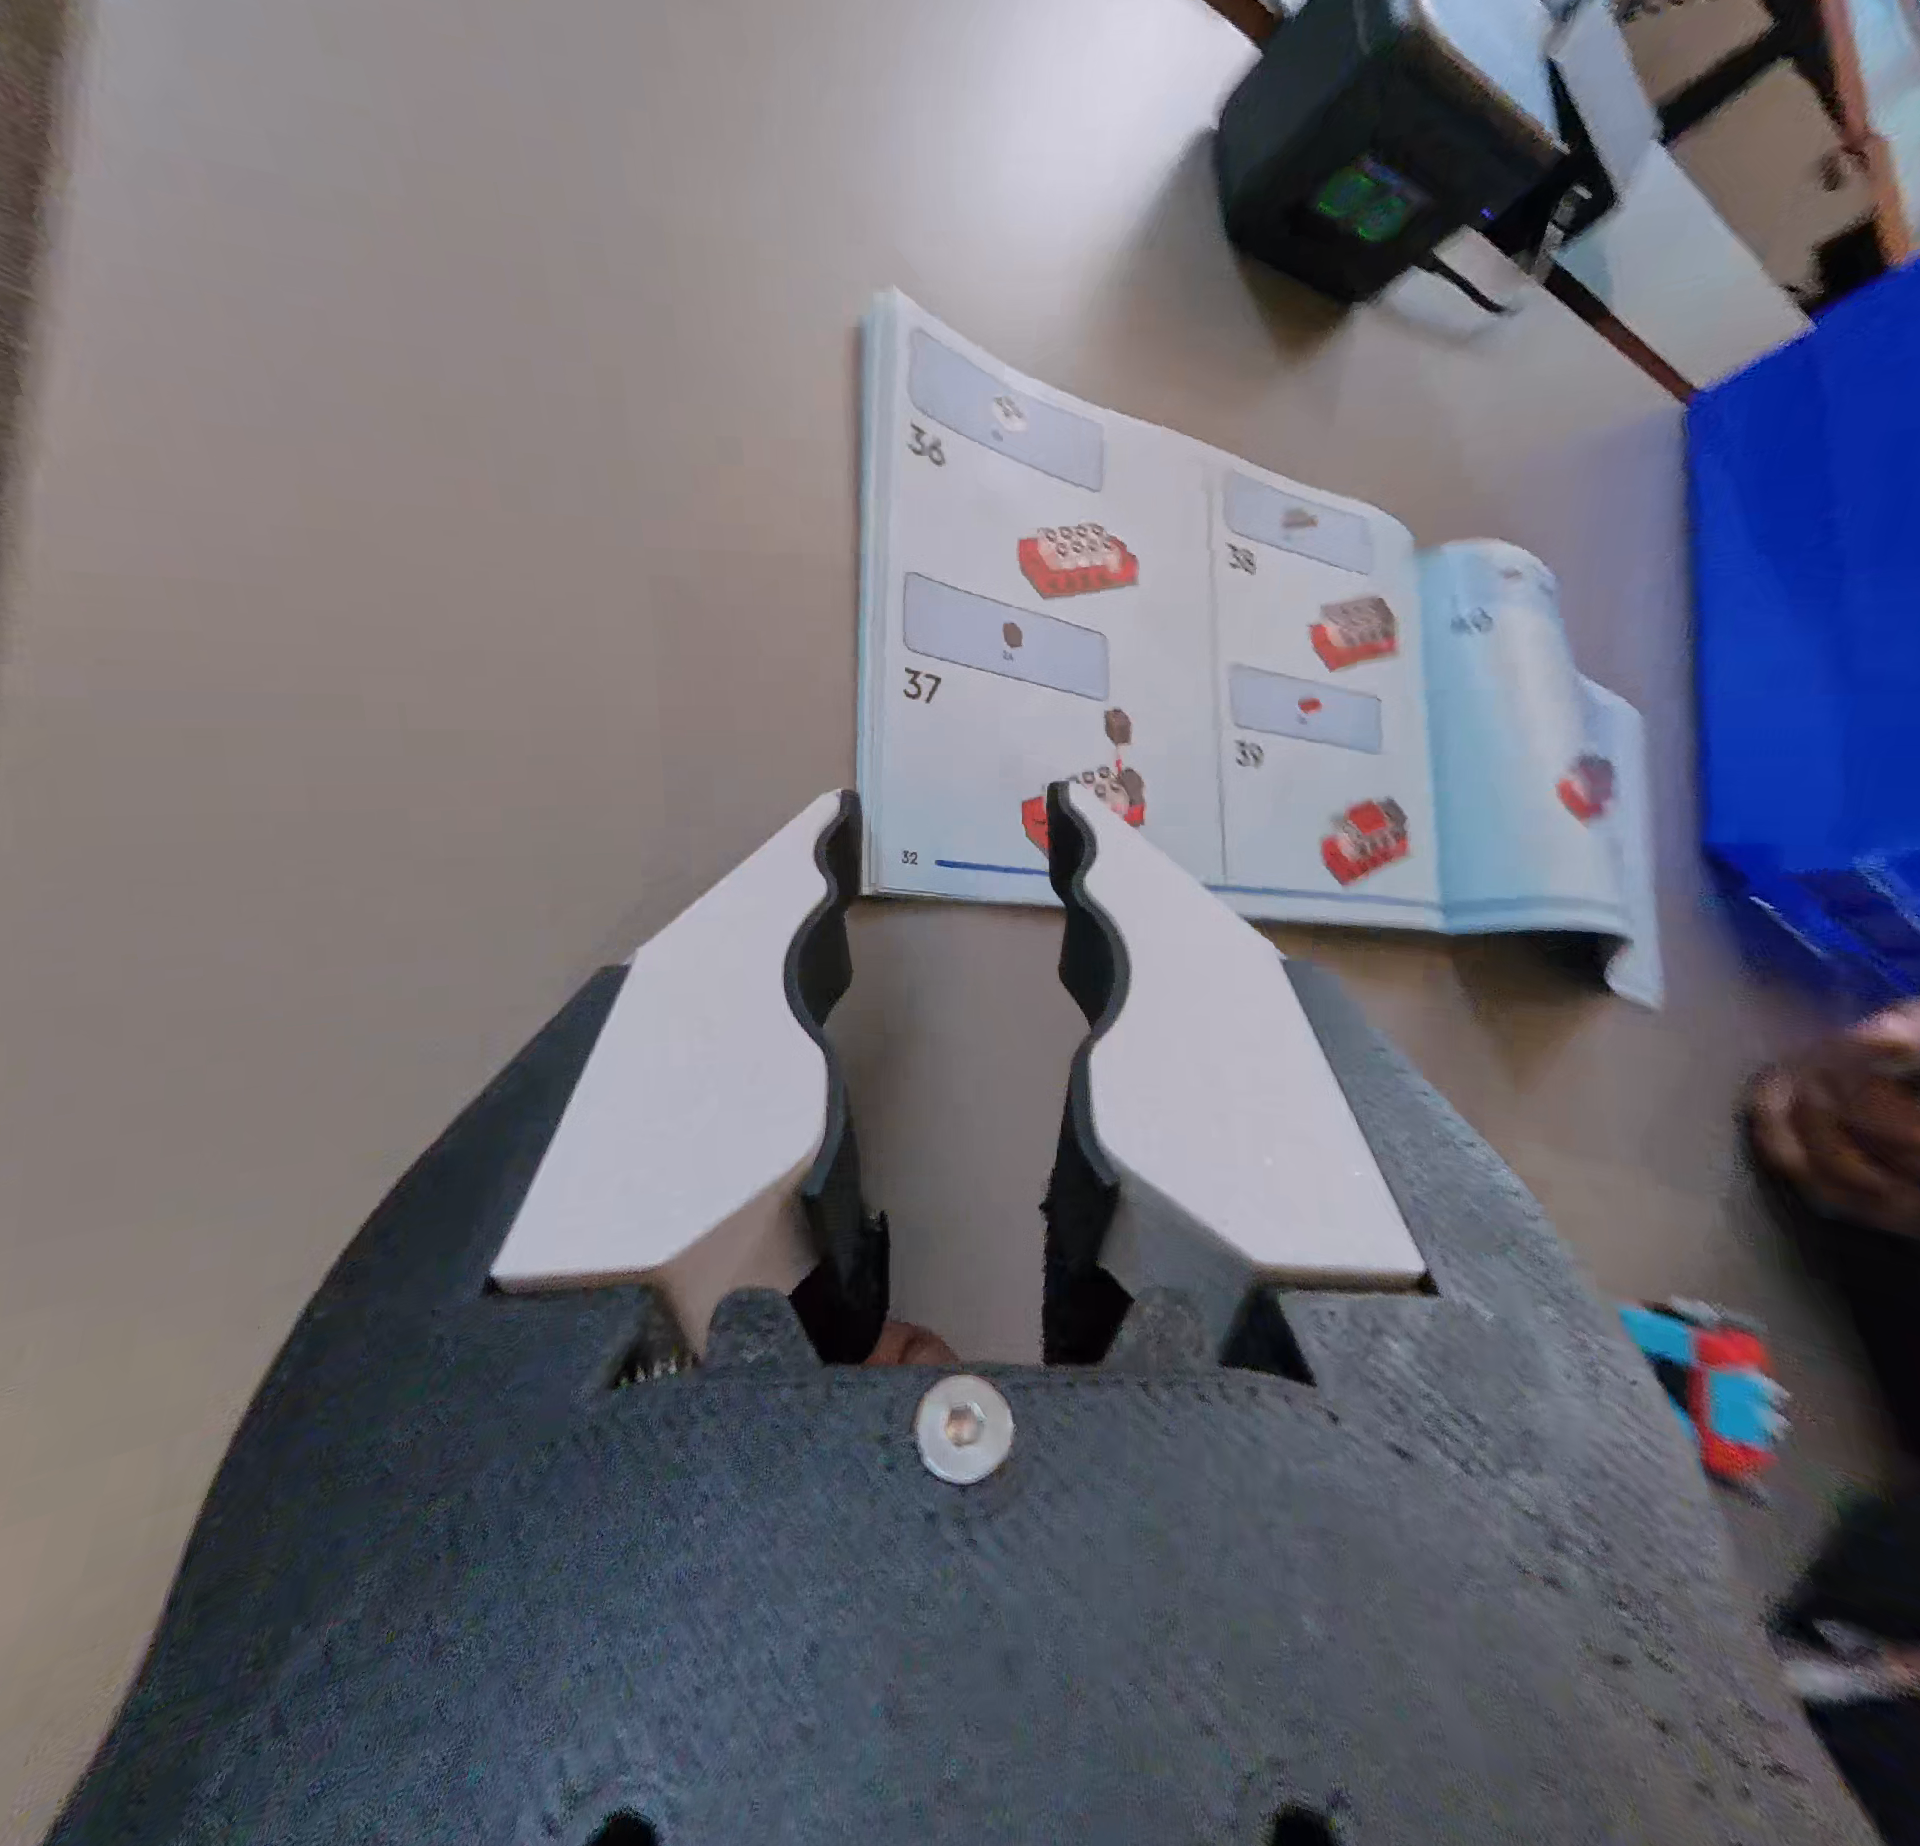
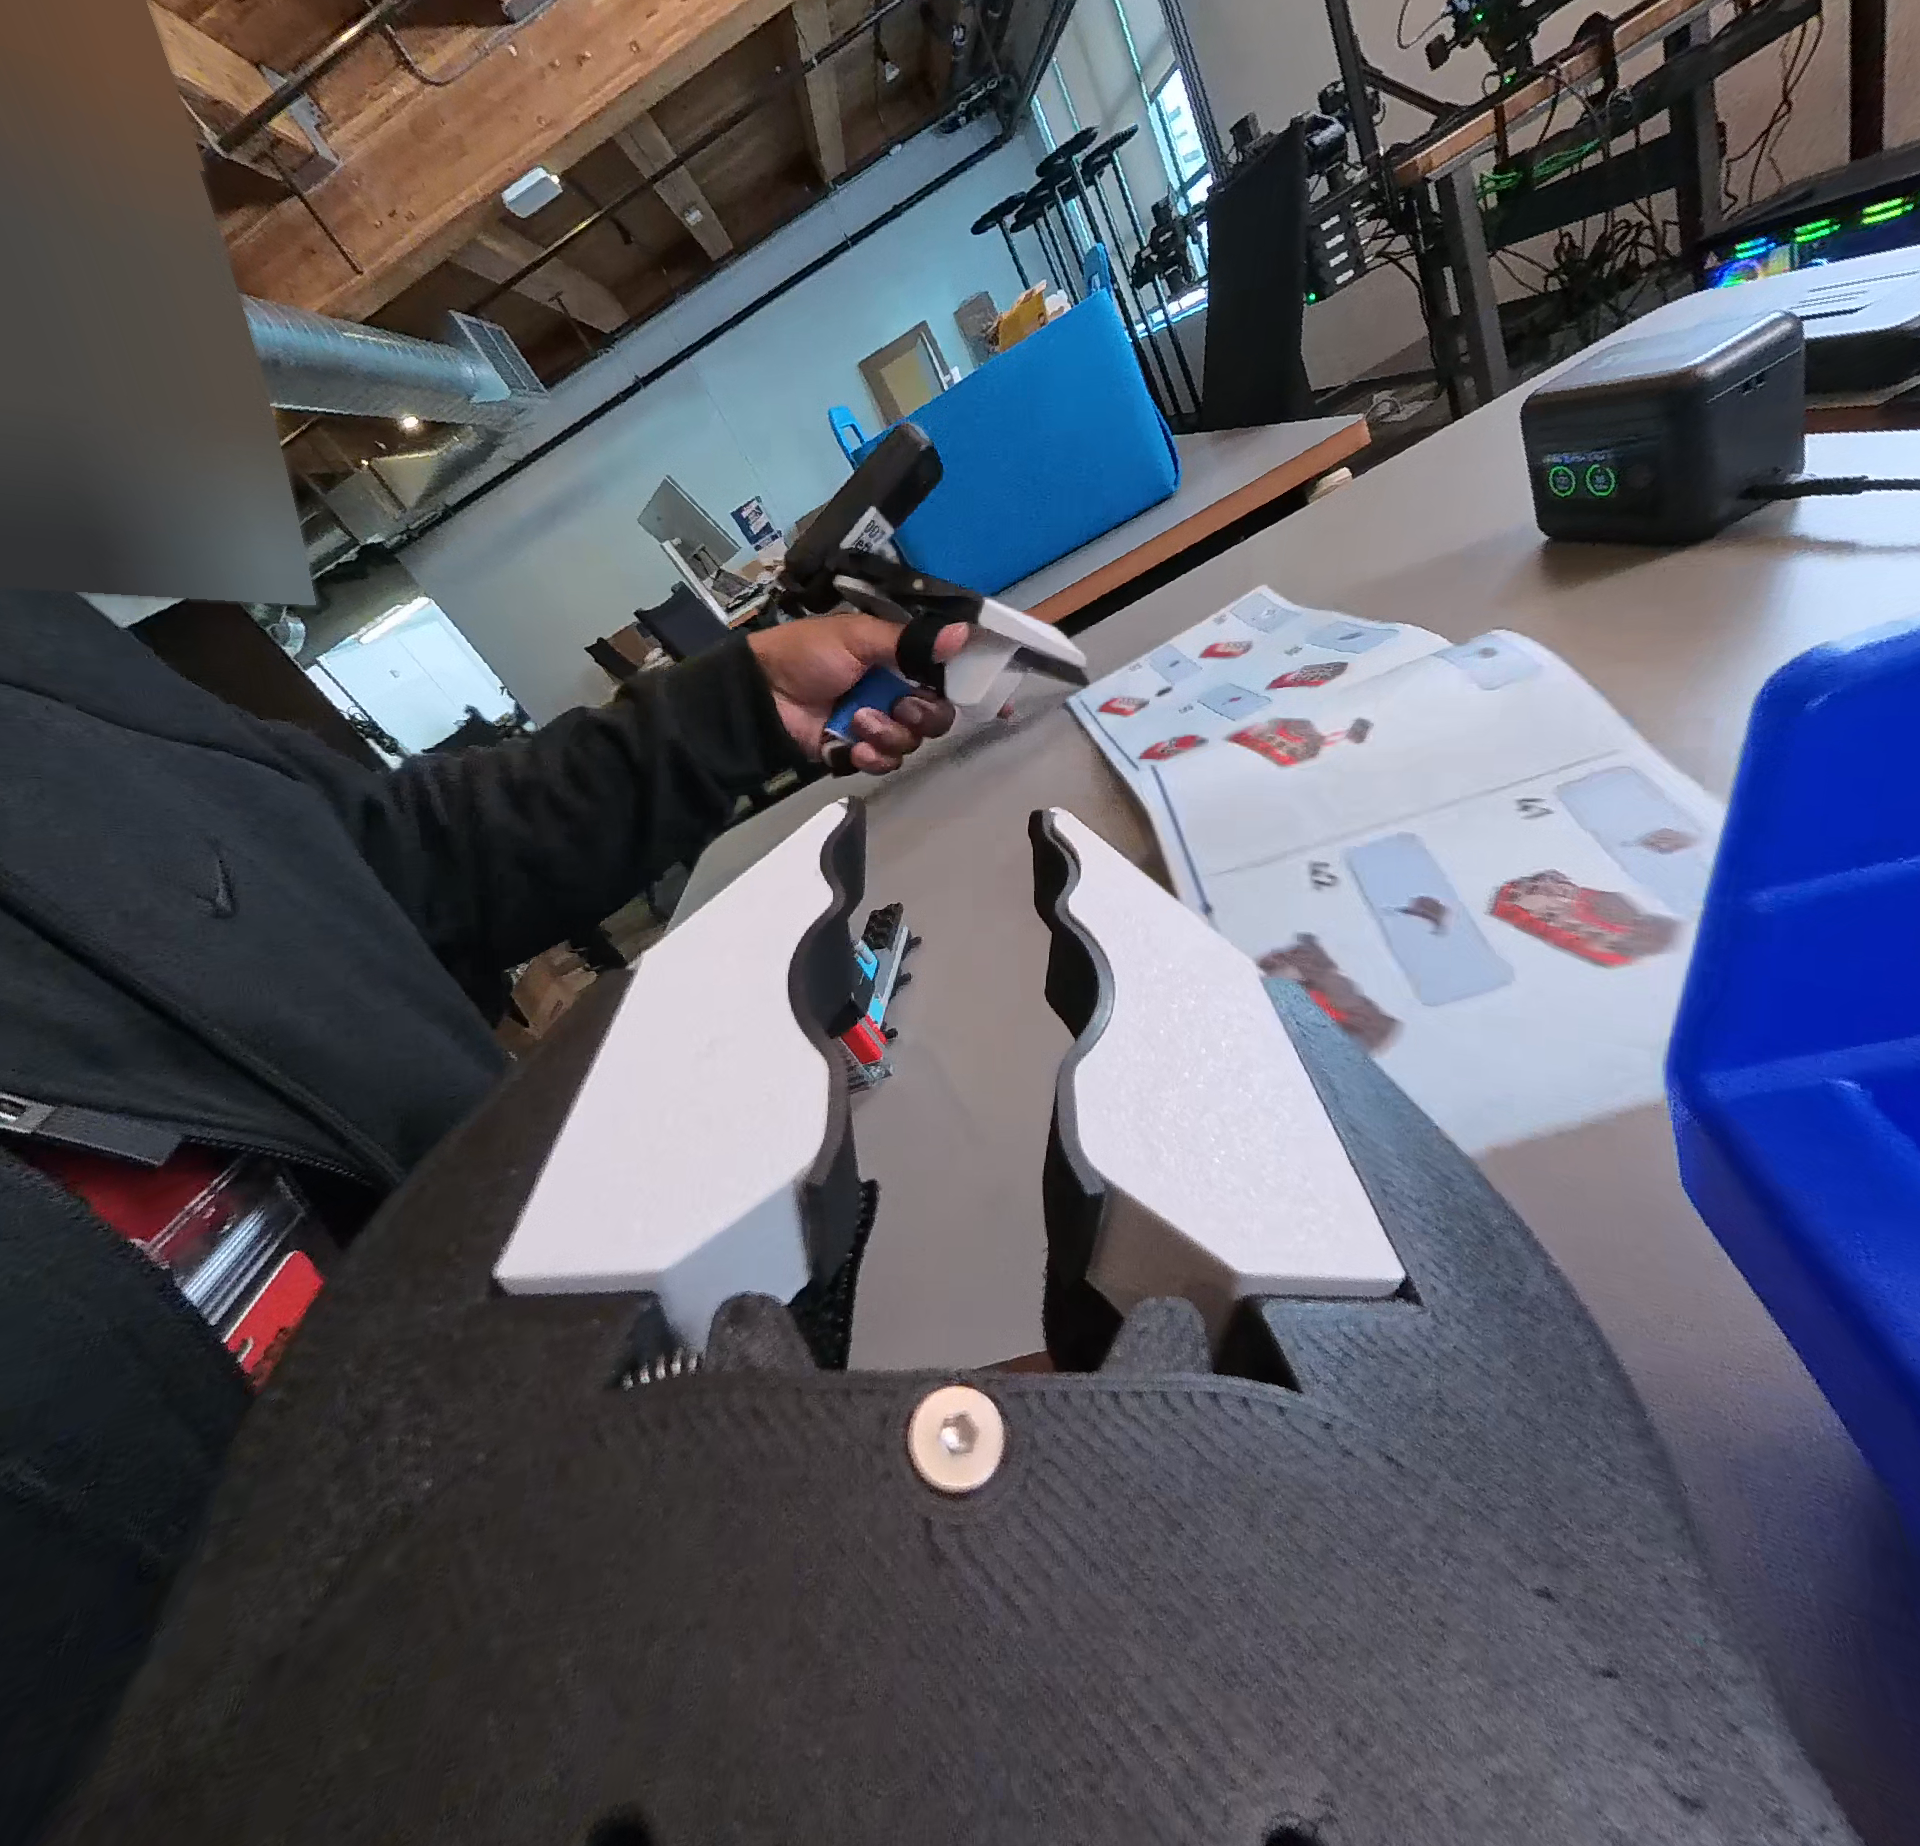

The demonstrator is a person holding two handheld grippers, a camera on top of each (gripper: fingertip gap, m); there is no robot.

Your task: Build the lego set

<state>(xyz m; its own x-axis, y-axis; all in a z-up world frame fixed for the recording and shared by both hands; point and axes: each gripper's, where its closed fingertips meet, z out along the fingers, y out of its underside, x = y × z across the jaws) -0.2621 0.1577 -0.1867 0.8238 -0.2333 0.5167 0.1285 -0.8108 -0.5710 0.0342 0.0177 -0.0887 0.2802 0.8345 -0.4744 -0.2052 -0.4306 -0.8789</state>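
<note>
The left hand-held gripper (image 1: pixel 954 809) hovers with its jaws apart and empty over the worktop (image 1: pixel 468 446), aimed at the open instruction booklet (image 1: pixel 1143 653). The right hand-held gripper (image 2: pixel 945 825) is likewise parted and holds nothing; the small red and blue lego build (image 2: pixel 873 996) lies just beyond its left finger. A sound next move would be closing squarely on the build's sides. The build is partly hidden, and the blue bin's (image 2: pixel 1808 1017) contents cannot be seen.
</note>
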